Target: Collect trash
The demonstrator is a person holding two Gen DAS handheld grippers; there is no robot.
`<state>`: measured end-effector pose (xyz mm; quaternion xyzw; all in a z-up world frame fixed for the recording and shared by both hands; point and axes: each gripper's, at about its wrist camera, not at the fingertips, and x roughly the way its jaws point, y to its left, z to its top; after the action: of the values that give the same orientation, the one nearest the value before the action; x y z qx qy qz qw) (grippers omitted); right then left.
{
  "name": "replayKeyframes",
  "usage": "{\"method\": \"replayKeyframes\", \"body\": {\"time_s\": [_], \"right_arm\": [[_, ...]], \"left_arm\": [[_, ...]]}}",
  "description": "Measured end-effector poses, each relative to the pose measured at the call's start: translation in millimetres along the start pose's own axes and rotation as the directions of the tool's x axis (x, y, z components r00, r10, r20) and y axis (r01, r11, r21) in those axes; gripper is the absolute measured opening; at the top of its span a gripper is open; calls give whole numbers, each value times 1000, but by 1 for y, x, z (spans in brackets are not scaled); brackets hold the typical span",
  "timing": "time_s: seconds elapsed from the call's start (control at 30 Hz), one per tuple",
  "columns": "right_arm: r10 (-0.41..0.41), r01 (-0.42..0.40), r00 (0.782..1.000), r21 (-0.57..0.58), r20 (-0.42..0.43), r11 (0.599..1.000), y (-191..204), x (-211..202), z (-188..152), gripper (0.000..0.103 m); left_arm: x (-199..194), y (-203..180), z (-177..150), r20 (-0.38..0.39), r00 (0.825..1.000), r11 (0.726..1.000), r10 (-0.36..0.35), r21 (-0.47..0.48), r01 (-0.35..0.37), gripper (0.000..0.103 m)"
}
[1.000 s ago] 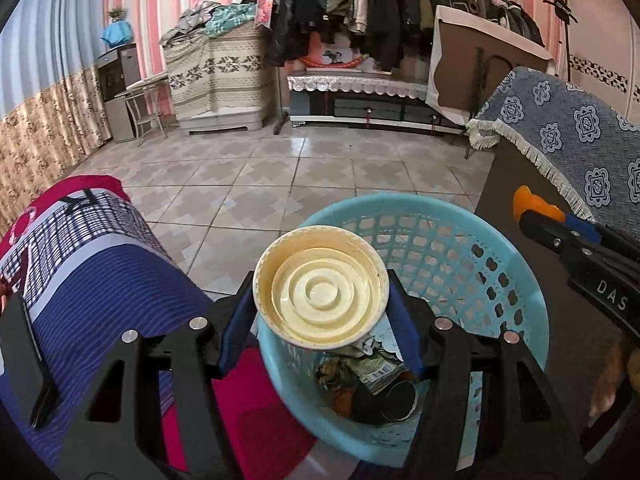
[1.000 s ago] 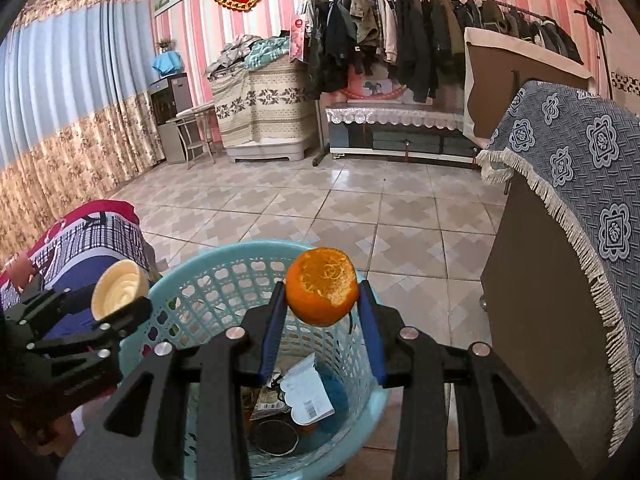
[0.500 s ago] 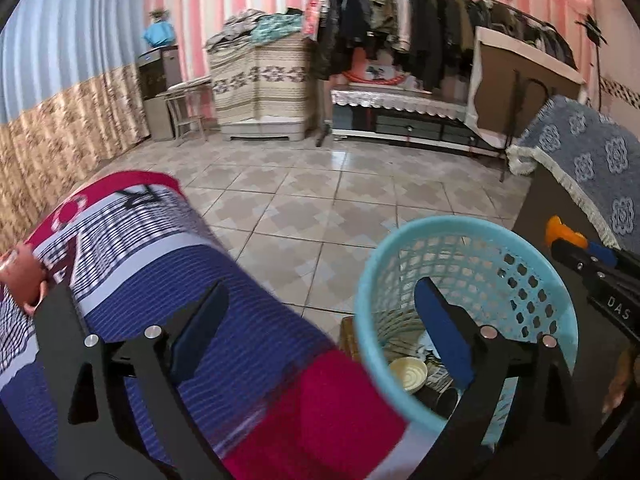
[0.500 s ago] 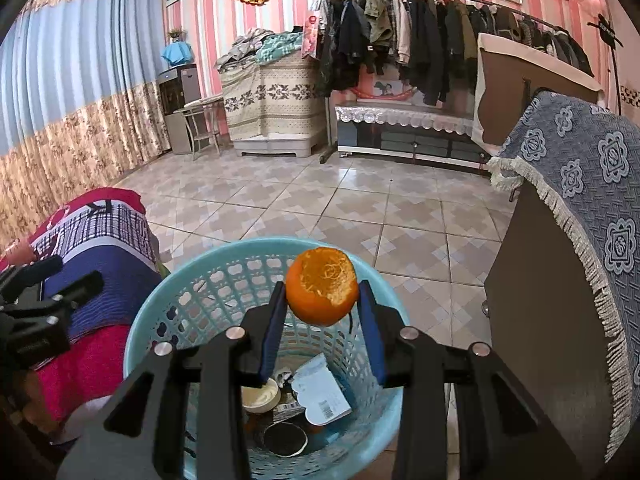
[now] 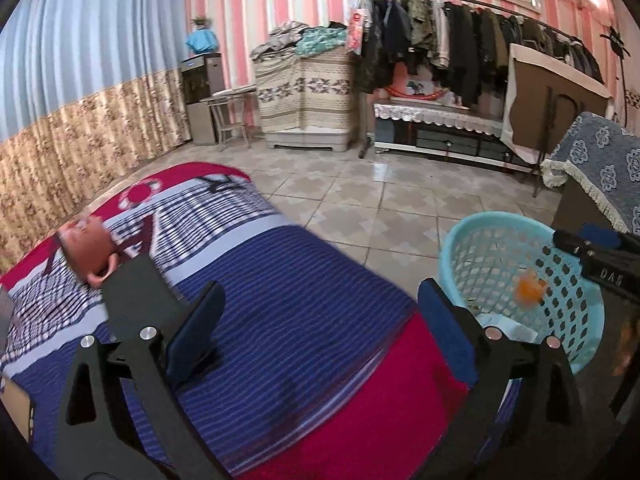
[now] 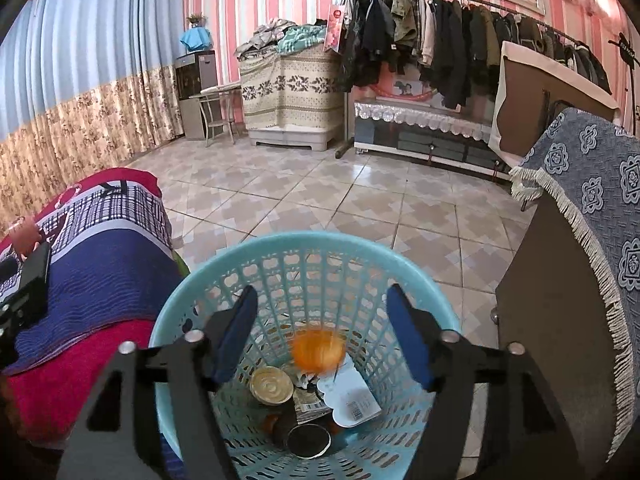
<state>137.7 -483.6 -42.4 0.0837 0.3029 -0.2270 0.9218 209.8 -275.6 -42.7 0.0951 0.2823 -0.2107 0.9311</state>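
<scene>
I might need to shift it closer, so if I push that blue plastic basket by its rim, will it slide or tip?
The basket probably slides easily: thin perforated walls, smooth tile. Tall with only light trash inside, it may tip.

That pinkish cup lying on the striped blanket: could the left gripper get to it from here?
Probably yes: the left gripper is open and empty above the blanket, and nothing lies between it and the cup.

L wrist cam is aimed down over bed, close; R cam is held right above basket; basket, bed, far wall are shared
</scene>
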Motion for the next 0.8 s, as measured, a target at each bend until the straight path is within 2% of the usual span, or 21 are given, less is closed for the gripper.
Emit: {"method": "replayKeyframes", "body": {"time_s": [0.27,0.53,0.7,0.8], "right_arm": [[27,-27,999,4,47,1000,4,-10,2,96],[30,-25,997,-69,77,997,27,-29,-9,98],[55,-53,996,-33,76,998,33,-58,-13,98],[90,-90,992,-3,92,996,42,-81,-14,98]], "left_arm": [[-26,30,-15,4,999,998,47,-52,-47,95],[-77,51,-32,19,998,995,57,-89,-55,97],[-99,59,-44,5,994,989,111,-96,-110,97],[-114,68,-51,-3,993,986,118,-118,-117,97]]}}
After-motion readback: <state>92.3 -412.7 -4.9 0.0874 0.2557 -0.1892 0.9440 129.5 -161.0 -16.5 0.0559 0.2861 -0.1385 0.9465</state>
